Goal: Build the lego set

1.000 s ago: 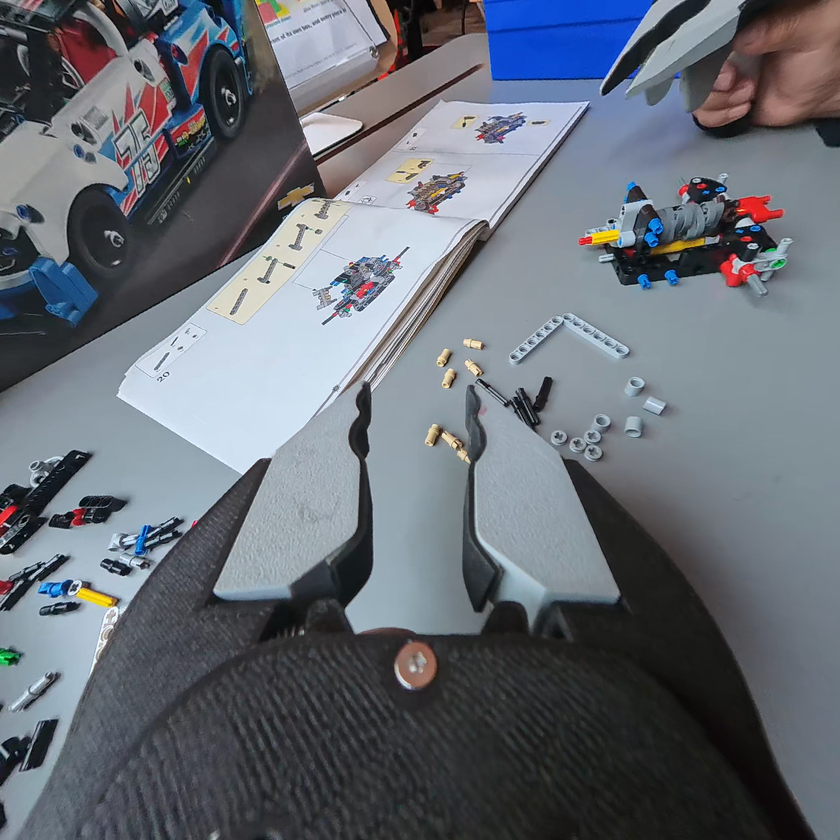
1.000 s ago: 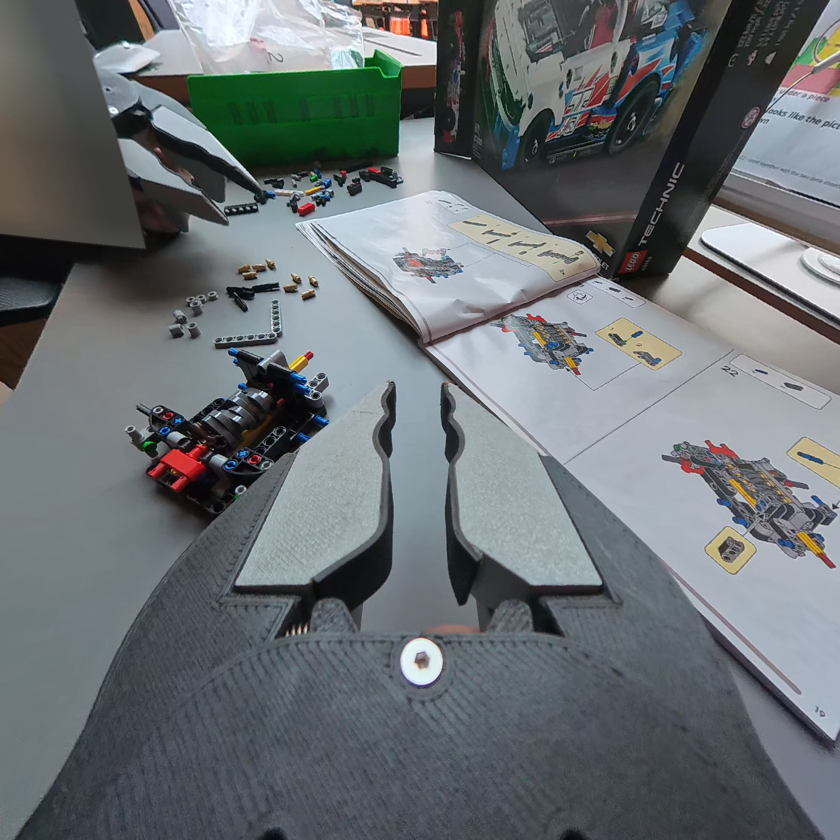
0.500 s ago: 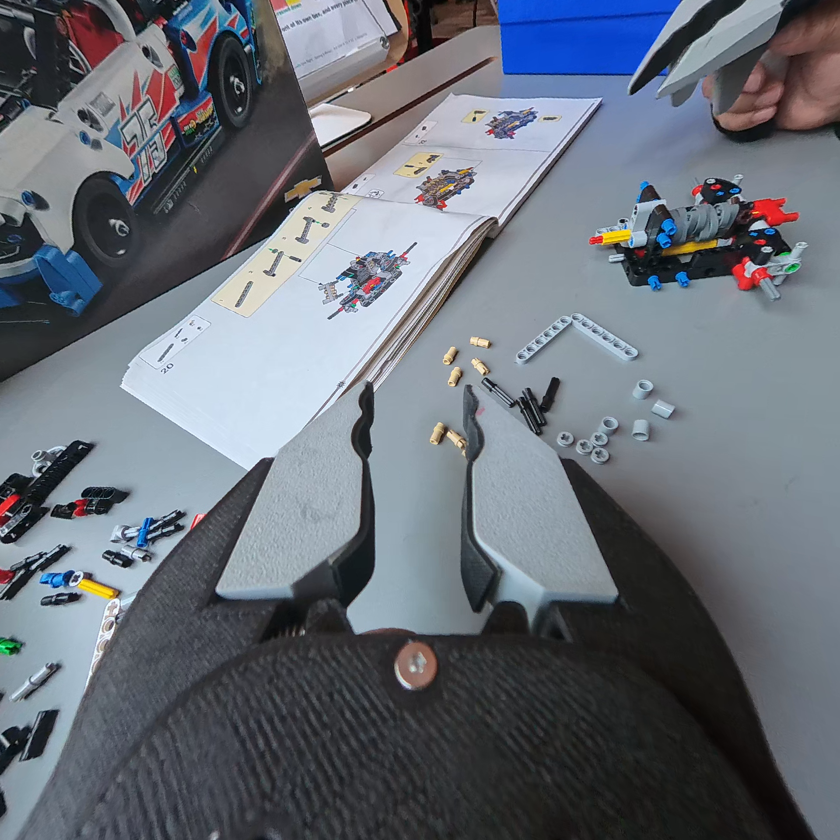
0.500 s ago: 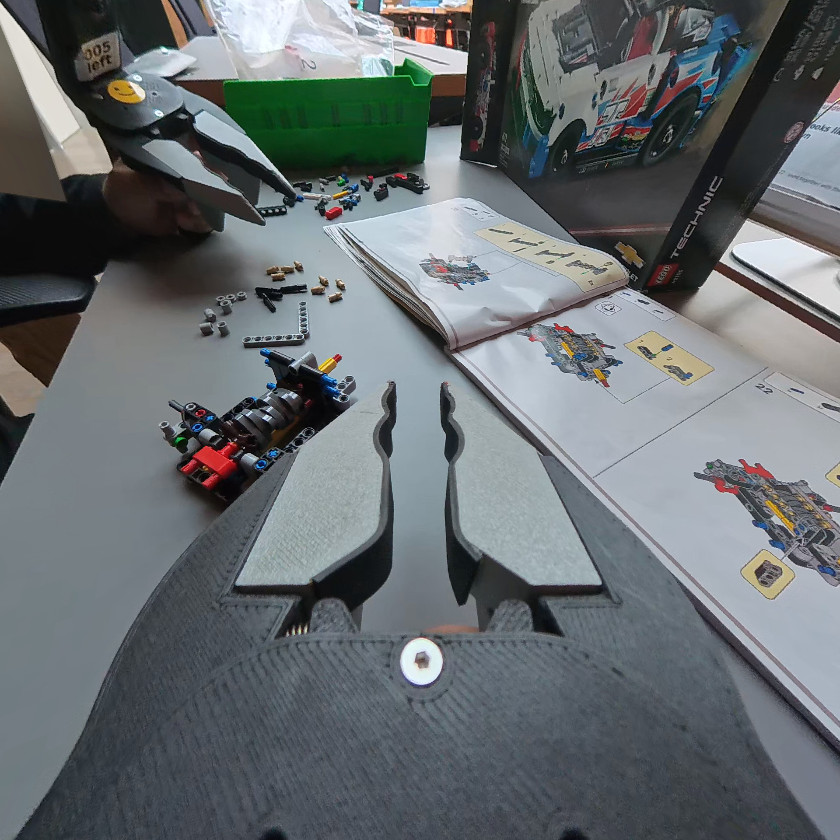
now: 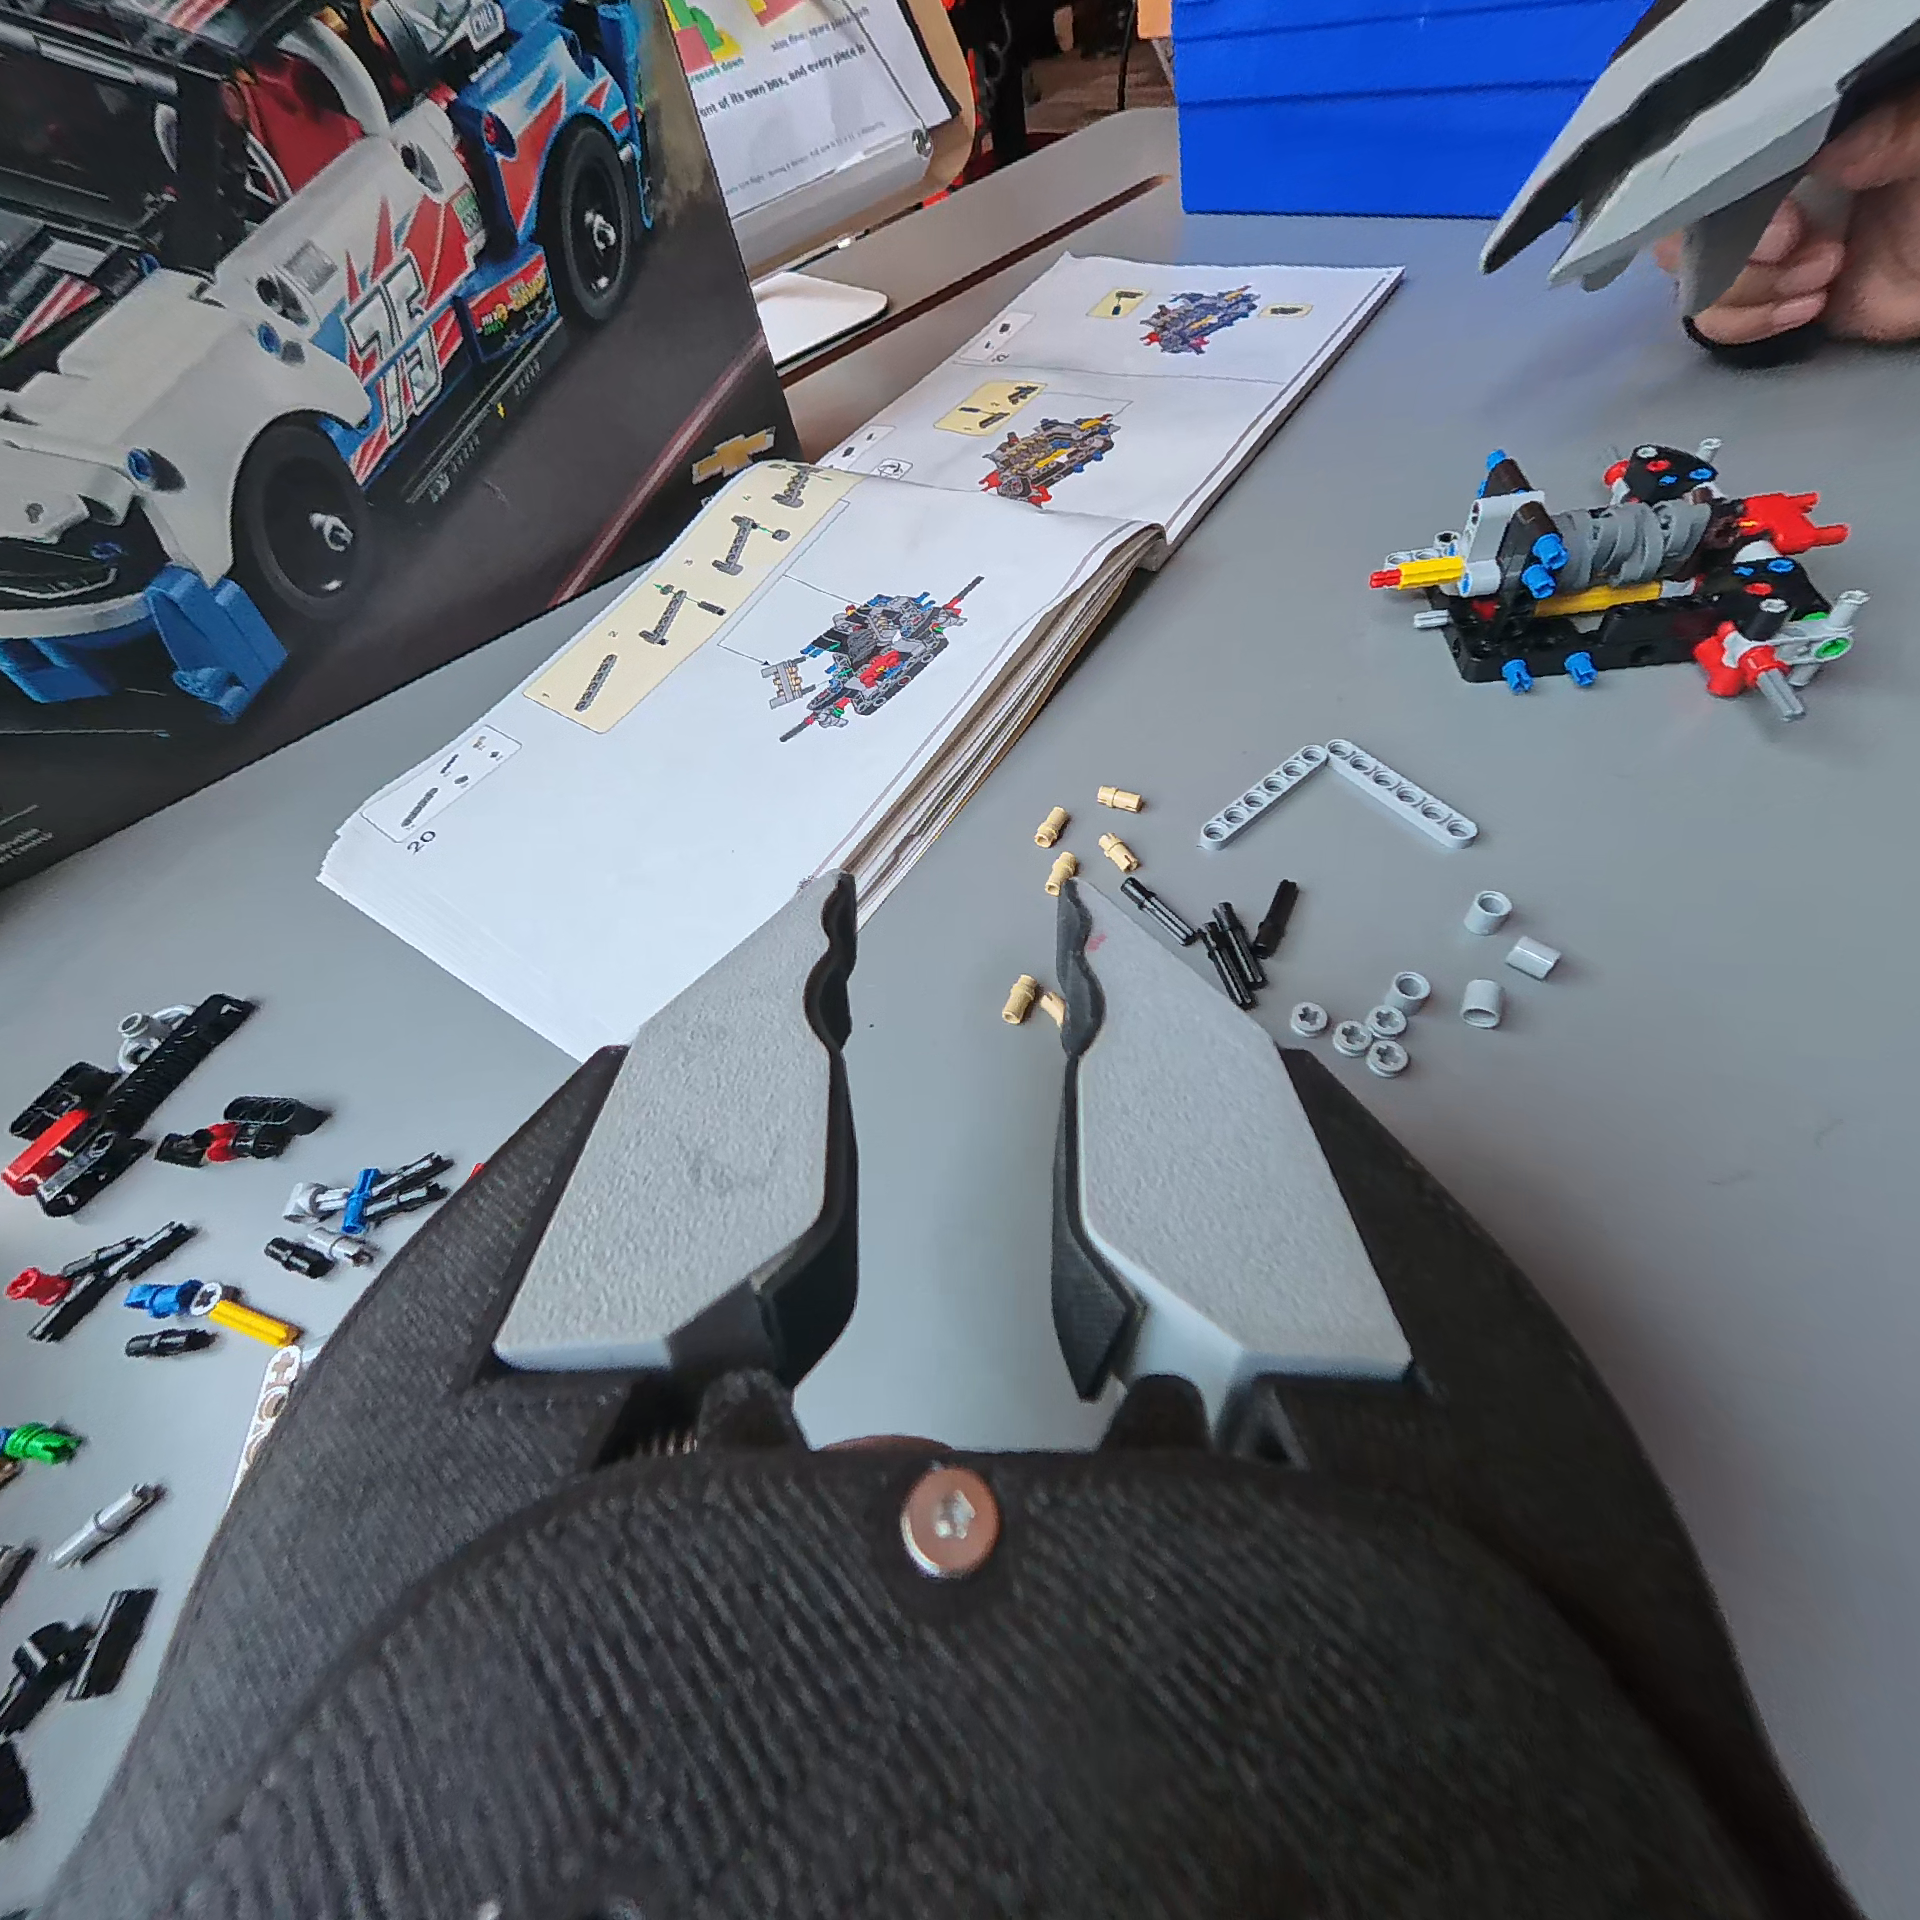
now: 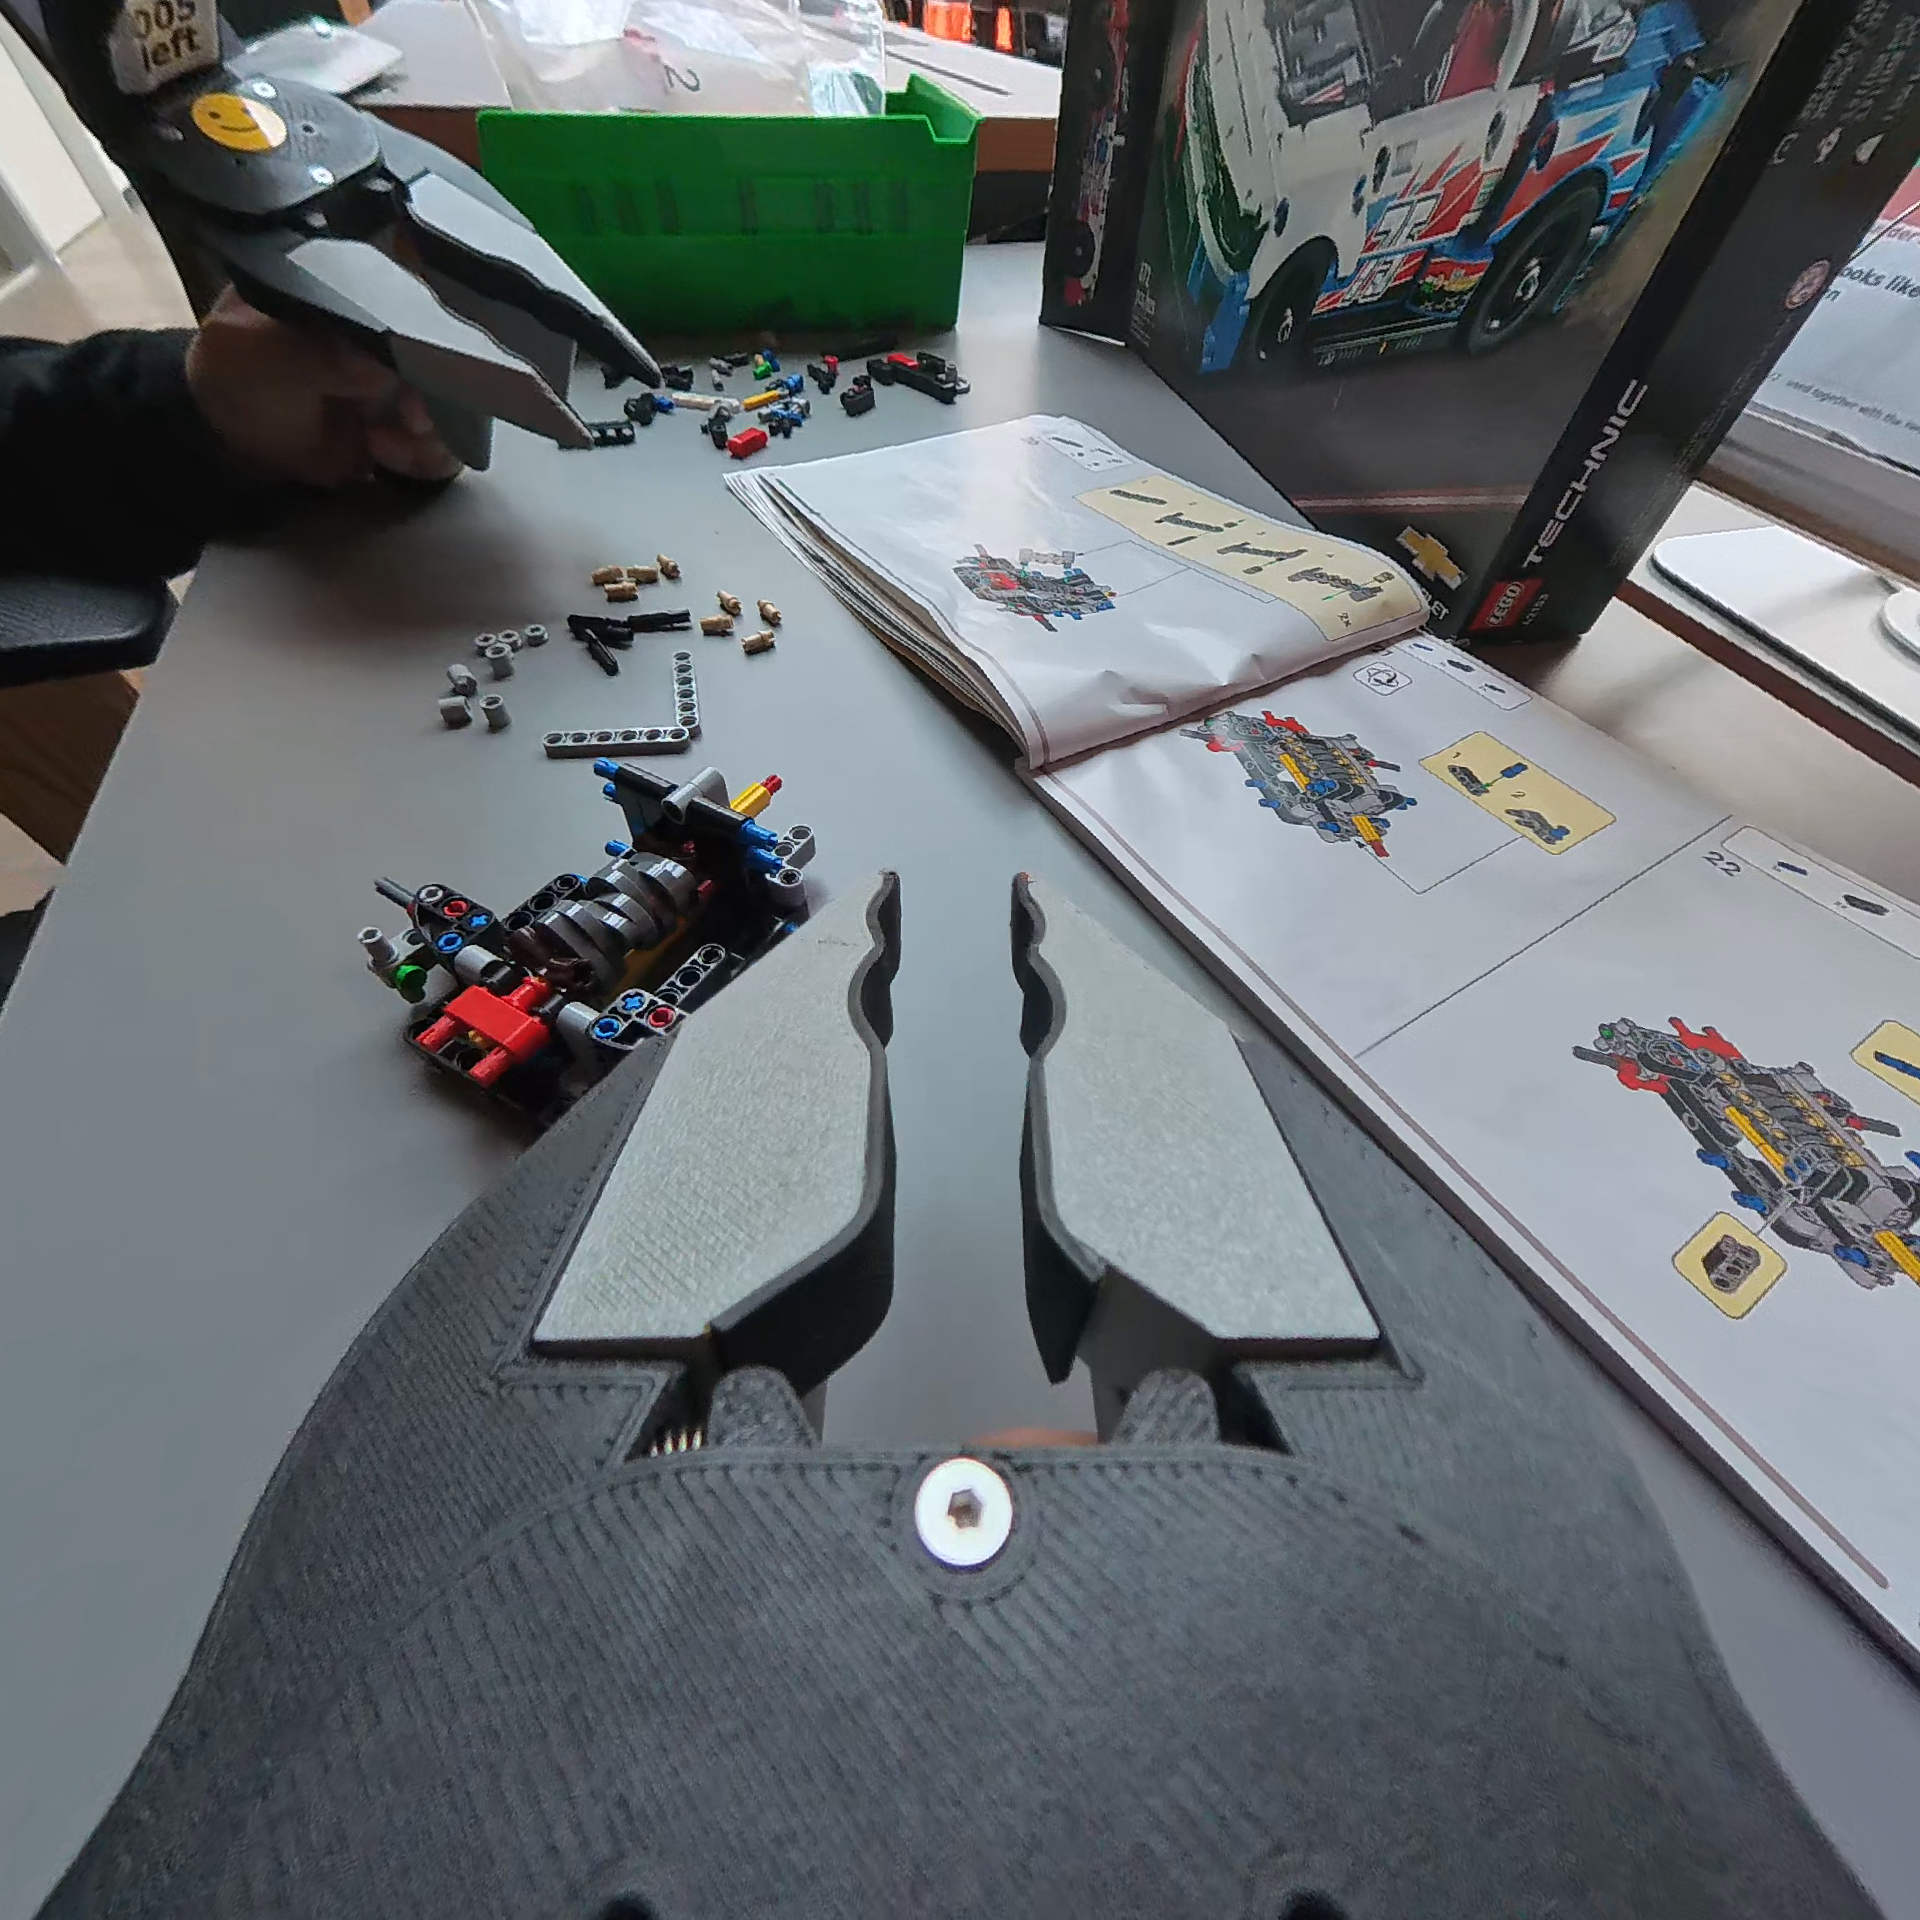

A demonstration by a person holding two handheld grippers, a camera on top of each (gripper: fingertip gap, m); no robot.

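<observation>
A partly built black, grey, red and blue chassis (image 6: 592, 935) lies on the grey table and also shows in the left wrist view (image 5: 1621, 582). My right gripper (image 6: 956, 894) is open and empty, just right of the chassis. My left gripper (image 5: 951, 904) is open and empty above the table, with small tan pins (image 5: 1039, 1003) beside its right finger. It also shows in the right wrist view (image 6: 618, 410), held in a hand. Near the pins lie black pins (image 5: 1226, 935), grey bushes (image 5: 1392, 1013) and a grey L-shaped beam (image 5: 1340, 790).
The open instruction booklet (image 5: 831, 644) lies beside the upright set box (image 5: 312, 364). Loose small parts (image 5: 156, 1195) are scattered at the left, in front of a green bin (image 6: 727, 197). A blue bin (image 5: 1382, 104) stands at the back. The right gripper (image 5: 1662, 177) hovers beyond the chassis. Tip to tip, the grippers are about 25 centimetres apart.
Both grippers stay open and empty. My right gripper has drifted a little toward the chassis. The left gripper has come further into the right wrist view.
</observation>
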